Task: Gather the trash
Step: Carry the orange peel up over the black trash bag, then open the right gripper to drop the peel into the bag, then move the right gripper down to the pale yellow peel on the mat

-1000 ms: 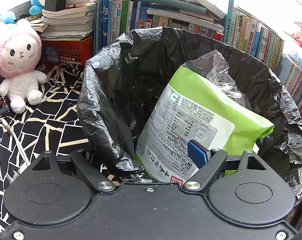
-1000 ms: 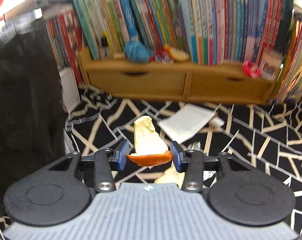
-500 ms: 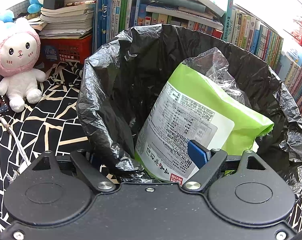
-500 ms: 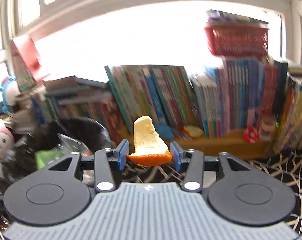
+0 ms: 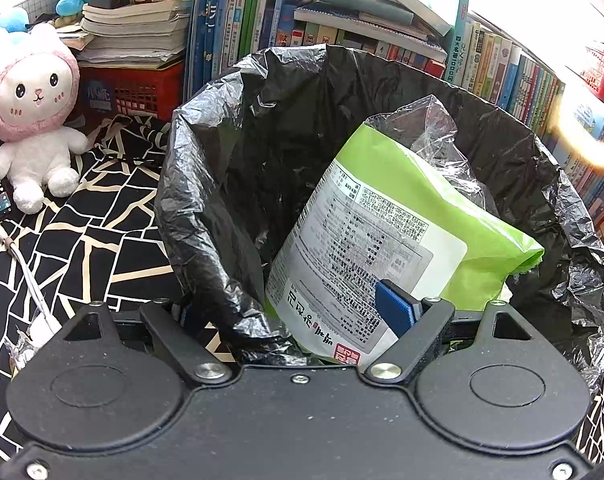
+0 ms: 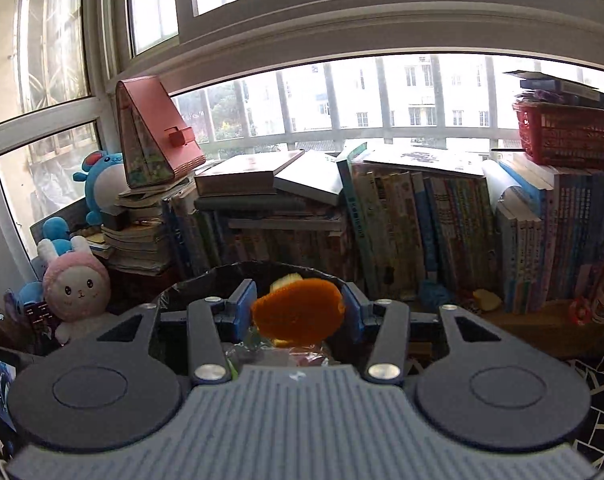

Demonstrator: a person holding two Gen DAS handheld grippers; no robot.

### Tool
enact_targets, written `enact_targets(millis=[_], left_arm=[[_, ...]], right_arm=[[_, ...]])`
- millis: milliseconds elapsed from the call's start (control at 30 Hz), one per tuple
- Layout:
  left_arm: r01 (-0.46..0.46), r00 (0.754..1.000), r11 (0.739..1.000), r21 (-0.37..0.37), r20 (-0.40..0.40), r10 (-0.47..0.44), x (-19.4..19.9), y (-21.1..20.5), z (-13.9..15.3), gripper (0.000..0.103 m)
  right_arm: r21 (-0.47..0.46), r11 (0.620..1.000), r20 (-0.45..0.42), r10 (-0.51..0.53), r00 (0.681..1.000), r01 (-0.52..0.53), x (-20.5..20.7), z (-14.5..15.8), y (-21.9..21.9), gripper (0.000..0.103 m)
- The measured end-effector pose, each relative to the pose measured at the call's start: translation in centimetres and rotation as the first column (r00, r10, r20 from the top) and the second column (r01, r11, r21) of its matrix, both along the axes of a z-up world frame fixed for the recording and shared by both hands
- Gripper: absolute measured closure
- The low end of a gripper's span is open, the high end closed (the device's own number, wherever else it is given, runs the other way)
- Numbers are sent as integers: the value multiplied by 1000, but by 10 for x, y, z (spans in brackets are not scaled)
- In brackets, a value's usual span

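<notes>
The left tool (image 5: pixel 302 312) grips the near rim of the black bin bag (image 5: pixel 205 216), one finger outside and its blue pad (image 5: pixel 396 308) inside against a green packet (image 5: pixel 402 240) standing in the bag. The right tool (image 6: pixel 299 312) hangs above the bag's mouth, its fingers spreading, with an orange peel (image 6: pixel 297 314) between the blue pads, apparently slipping free. A pink plush rabbit (image 5: pixel 29 108) sits far left by the books (image 5: pixel 261 28).

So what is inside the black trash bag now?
Inside the black trash bag lie a green packet and clear plastic wrap; the bottom is covered by them.
</notes>
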State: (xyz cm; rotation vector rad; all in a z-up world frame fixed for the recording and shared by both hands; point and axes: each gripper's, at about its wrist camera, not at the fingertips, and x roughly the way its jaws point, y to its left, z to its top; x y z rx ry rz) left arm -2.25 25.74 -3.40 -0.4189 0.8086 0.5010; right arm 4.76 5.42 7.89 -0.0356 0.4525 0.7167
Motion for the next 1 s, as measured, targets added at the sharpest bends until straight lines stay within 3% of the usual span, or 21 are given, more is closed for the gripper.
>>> enact_targets(millis=[500, 767, 1000], left_arm=[[15, 1000, 1000, -8, 2, -15, -4, -1, 0, 19], [13, 1000, 1000, -6, -4, -13, -3, -1, 0, 19], [22, 1000, 1000, 5, -19, -22, 0, -2, 1, 19]], right_arm=[[-18, 1000, -7, -4, 1000, 4, -9, -5, 1, 46], [-21, 997, -23, -71, 997, 71, -2, -16, -27, 38], [-14, 986, -52, -169, 984, 169, 7, -38, -59, 37]])
